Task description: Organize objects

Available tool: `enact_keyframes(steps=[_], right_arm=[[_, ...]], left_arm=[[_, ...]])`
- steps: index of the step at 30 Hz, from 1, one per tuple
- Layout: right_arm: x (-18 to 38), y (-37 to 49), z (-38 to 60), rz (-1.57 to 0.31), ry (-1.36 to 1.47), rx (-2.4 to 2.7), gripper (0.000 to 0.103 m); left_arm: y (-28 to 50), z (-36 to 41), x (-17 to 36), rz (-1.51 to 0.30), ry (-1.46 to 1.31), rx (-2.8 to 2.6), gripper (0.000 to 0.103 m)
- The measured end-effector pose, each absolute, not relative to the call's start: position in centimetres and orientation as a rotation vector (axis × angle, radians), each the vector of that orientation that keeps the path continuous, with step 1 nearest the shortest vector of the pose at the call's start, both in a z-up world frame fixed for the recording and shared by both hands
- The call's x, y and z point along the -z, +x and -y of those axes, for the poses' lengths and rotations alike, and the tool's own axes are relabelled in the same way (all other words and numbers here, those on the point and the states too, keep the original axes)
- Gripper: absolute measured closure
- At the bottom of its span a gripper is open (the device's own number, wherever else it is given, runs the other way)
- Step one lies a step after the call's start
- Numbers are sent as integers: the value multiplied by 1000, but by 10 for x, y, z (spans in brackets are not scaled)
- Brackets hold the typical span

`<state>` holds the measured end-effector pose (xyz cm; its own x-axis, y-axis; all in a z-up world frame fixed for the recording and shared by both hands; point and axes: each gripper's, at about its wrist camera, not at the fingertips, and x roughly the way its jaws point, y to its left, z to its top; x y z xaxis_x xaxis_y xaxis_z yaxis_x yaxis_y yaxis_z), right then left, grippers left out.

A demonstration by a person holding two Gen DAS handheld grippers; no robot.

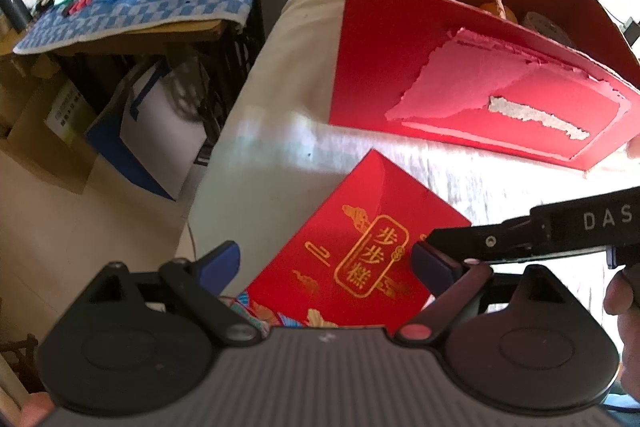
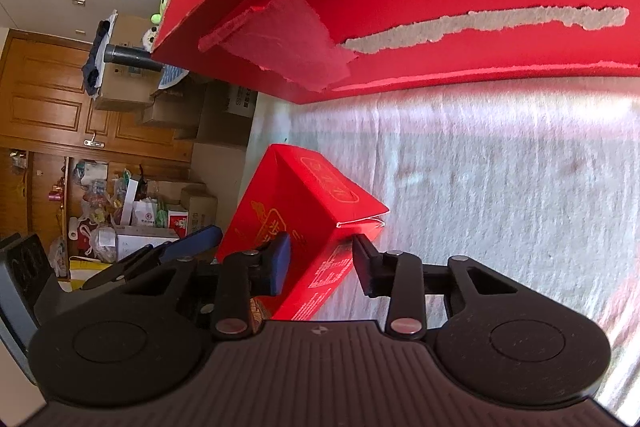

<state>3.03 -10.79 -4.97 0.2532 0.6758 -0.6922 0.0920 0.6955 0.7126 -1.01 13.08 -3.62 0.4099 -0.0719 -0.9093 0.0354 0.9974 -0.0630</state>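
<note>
The small red box (image 2: 304, 227) is straddled, ungripped, by both parted tools, left tool (image 1: 332, 261) and right tool (image 2: 322, 259), near the bed's (image 2: 500, 187) edge, not yet placed in the large red carton (image 1: 460, 75).

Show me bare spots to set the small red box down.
Free: bedsheet strip between the large red carton and the small red box, widening to the right in the right wrist view. Crowded: side table, piled with books and plush toys.

Small red gold-printed carton (image 1: 360, 239) tilted on white bedsheet (image 1: 280, 167), near big open torn-faced red box (image 1: 460, 67).
</note>
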Motion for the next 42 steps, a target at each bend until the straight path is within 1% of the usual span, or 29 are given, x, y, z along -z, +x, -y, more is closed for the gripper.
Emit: enact_keyframes(steps=[6, 11, 18, 25, 42], right_arm=[[52, 31, 109, -1276, 750, -446, 65], [52, 32, 110, -1267, 752, -447, 65], [51, 35, 120, -1229, 755, -409, 65], [50, 34, 143, -1176, 776, -342, 64], [50, 20, 186, -1094, 765, -215, 62]], left_arm=[[-15, -137, 41, -1167, -105, 113, 10], [-17, -127, 47, -1188, -144, 161, 9], [-18, -90, 58, -1215, -64, 201, 8], [-9, -66, 58, -1216, -63, 255, 8], [10, 1, 60, -1220, 68, 332, 8]])
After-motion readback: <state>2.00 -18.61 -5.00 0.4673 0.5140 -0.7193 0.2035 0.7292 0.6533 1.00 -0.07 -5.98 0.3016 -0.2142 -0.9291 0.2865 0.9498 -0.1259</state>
